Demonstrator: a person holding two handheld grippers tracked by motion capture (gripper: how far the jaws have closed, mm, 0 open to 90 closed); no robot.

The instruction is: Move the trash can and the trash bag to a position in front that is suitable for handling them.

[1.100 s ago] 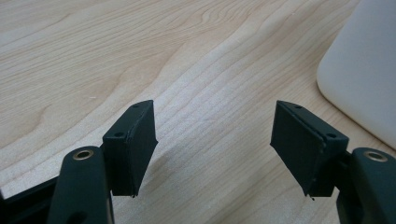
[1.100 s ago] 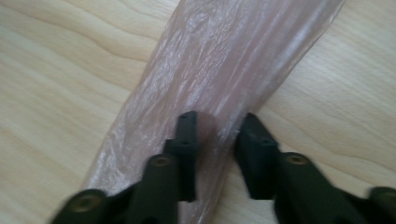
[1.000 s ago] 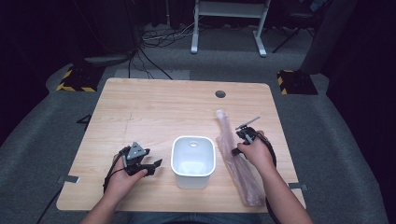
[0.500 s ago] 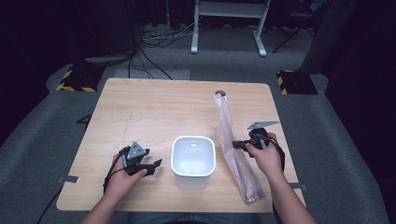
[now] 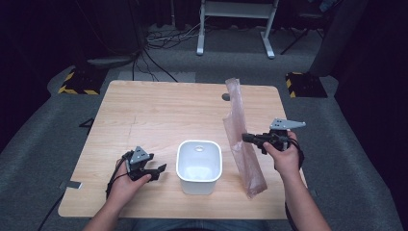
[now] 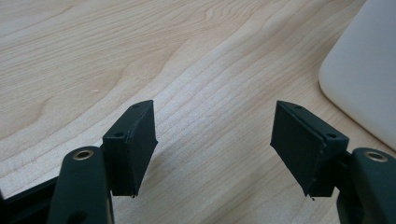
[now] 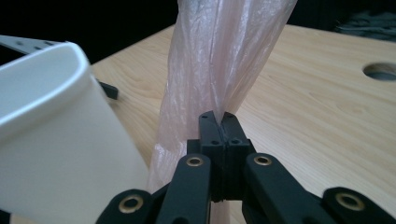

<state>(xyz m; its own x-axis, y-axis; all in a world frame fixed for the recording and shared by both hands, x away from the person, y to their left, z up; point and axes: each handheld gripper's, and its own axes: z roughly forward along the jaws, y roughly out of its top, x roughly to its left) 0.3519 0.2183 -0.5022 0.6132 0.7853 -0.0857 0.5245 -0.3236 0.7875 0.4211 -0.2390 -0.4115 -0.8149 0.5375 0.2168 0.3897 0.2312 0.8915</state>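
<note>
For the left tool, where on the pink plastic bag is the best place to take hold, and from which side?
Grip the upper free end of the pink plastic bag, above where the right tool pinches it, coming from the bin's side. That stretch hangs loose and thin, so open jaws can close across the film; the bottom end rests on the table beside the white bin.

Light wooden worktop [image 5: 159, 115] with a round cable hole [image 5: 226, 97] near its far edge. Beyond it, grey carpet [image 5: 43, 139], black cables [image 5: 163, 41], a white metal frame [image 5: 238, 12], yellow-black striped blocks [image 5: 77, 82].
</note>
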